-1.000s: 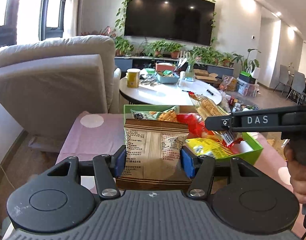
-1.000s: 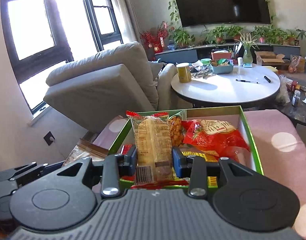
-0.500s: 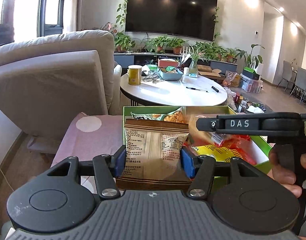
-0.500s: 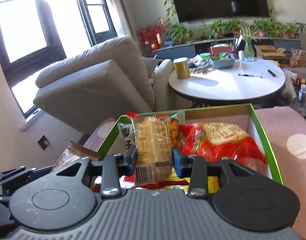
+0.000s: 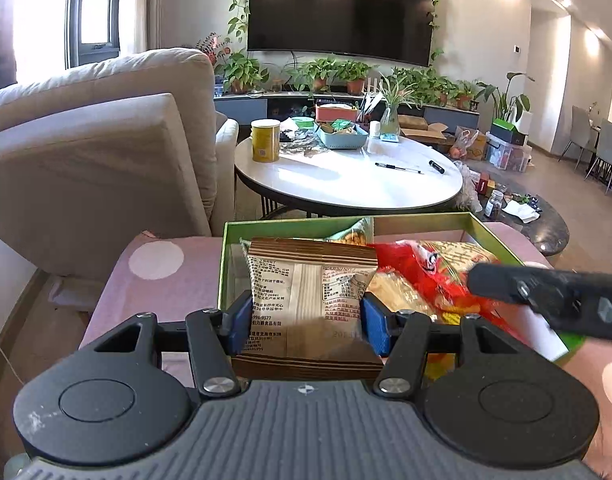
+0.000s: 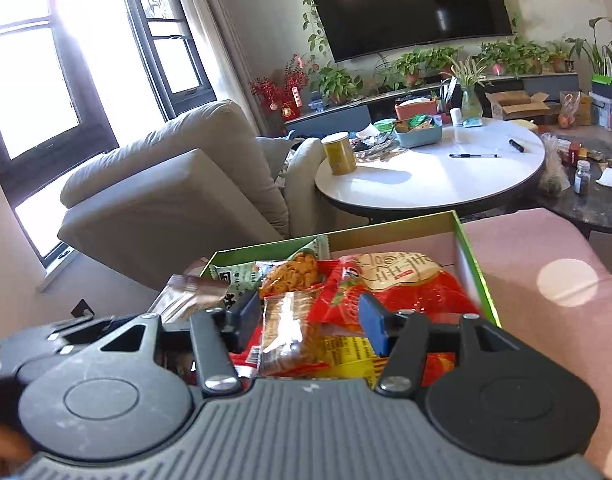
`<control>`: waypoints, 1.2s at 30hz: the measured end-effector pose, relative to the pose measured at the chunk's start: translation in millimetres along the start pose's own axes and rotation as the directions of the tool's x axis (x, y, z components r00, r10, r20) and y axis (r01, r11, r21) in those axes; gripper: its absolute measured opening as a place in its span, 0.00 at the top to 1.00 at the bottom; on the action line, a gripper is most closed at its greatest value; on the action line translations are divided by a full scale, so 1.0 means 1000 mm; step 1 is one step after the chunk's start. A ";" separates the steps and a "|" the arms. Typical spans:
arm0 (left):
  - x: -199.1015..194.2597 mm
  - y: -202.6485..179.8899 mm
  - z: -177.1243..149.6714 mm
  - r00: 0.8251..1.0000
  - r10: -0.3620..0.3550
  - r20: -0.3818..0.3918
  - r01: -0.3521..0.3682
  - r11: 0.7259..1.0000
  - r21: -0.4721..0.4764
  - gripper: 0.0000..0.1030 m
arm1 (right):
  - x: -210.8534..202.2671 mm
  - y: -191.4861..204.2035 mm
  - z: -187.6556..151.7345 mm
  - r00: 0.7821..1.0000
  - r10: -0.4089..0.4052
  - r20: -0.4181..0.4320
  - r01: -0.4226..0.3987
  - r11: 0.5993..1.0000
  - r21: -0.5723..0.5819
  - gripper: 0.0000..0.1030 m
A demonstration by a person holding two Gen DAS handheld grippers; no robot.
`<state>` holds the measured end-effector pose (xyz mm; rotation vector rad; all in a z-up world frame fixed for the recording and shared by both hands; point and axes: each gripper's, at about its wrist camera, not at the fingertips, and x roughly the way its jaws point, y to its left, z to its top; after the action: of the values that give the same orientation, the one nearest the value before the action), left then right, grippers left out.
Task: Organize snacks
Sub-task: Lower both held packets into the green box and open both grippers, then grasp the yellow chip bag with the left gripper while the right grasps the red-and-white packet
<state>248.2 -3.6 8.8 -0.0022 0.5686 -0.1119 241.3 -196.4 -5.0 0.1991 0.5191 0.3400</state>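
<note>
My left gripper (image 5: 306, 316) is shut on a beige snack packet with brown striped ends (image 5: 306, 300), held just before the near left corner of the green snack box (image 5: 289, 226). My right gripper (image 6: 308, 316) is open over the box (image 6: 472, 256); a clear biscuit packet (image 6: 289, 332) lies between its fingers on the other snacks, no longer gripped. The box holds a red packet (image 6: 402, 284), an orange-snack packet (image 6: 293, 276) and yellow packets (image 6: 346, 354). The right gripper shows as a dark bar (image 5: 554, 300) in the left wrist view.
The box sits on a pink cloth with pale dots (image 5: 157, 260). A grey armchair (image 5: 97, 152) stands to the left. A round white table (image 5: 346, 180) with a yellow can (image 5: 265, 140) and a blue tray stands behind the box. A dark low table (image 6: 598, 200) is at right.
My right gripper has opened and let the clear biscuit packet drop onto the snacks in the box. My left gripper has moved closer to the box, still holding the beige packet.
</note>
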 end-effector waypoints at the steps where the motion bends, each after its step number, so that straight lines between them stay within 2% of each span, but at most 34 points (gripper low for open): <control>1: 0.003 0.000 0.002 1.000 -0.001 -0.001 0.001 1.000 0.006 0.48 | -0.001 0.000 0.000 1.000 -0.003 0.001 0.003 1.000 -0.004 0.31; 2: 0.007 -0.001 0.004 1.000 -0.004 -0.002 0.004 1.000 0.010 0.48 | 0.000 -0.001 -0.001 1.000 -0.006 0.000 0.006 1.000 -0.007 0.31; 3: 0.010 -0.001 0.005 1.000 -0.006 -0.003 0.006 1.000 0.010 0.41 | 0.001 -0.003 0.000 1.000 -0.007 0.000 0.007 1.000 -0.006 0.31; 4: 0.012 -0.002 0.005 1.000 -0.003 -0.004 0.003 1.000 0.008 0.26 | 0.002 -0.004 0.000 1.000 -0.007 0.000 0.007 1.000 -0.002 0.31; 6: 0.010 -0.001 0.003 1.000 0.016 0.010 -0.016 1.000 0.002 0.18 | 0.002 -0.007 -0.002 1.000 -0.005 -0.004 0.006 1.000 0.011 0.31; 24: -0.040 0.003 -0.027 0.998 0.053 0.033 -0.053 0.998 0.020 0.17 | -0.018 -0.006 -0.013 0.999 -0.003 -0.034 0.004 1.000 0.017 0.31; 36: -0.078 -0.009 -0.047 0.999 0.025 0.030 -0.025 1.000 0.012 0.16 | -0.054 -0.008 -0.029 0.999 -0.026 -0.030 0.026 1.000 -0.002 0.31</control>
<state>156.7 -3.2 11.0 0.0157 0.5380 -0.0909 184.4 -220.4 -7.4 0.1856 0.5506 0.3180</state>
